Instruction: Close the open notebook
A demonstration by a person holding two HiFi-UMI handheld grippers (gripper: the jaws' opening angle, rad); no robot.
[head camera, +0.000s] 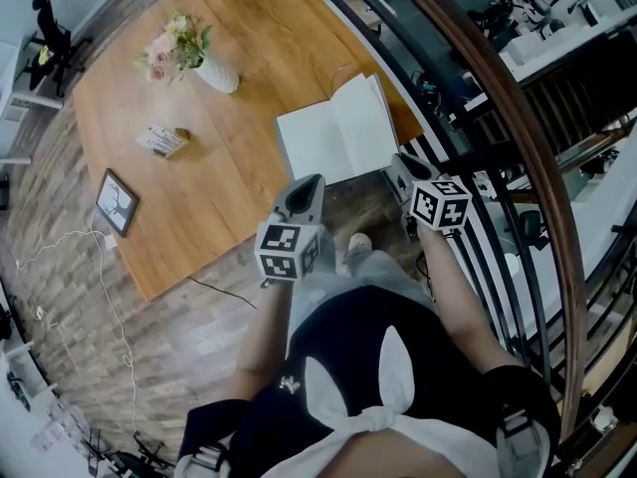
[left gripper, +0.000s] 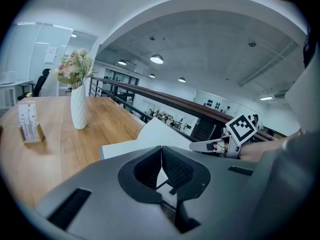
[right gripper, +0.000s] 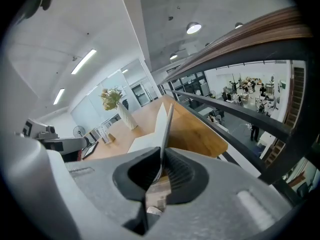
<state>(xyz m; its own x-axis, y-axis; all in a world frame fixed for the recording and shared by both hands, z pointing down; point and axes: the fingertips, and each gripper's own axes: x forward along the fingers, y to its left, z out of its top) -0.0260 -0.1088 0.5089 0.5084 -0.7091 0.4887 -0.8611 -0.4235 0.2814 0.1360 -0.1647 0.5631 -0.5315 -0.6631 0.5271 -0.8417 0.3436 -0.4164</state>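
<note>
Right gripper (head camera: 400, 161) was clamped on the right leaf of the notebook (head camera: 333, 137), held up edge-on at the table's (head camera: 199, 197) near edge, with the spine and flat half to its left; the left gripper (head camera: 307, 184) was closed, empty and nearby.

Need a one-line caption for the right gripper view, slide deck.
Right gripper shut on the notebook's raised right half, standing on edge over the wooden table, flower vase behind.
</note>
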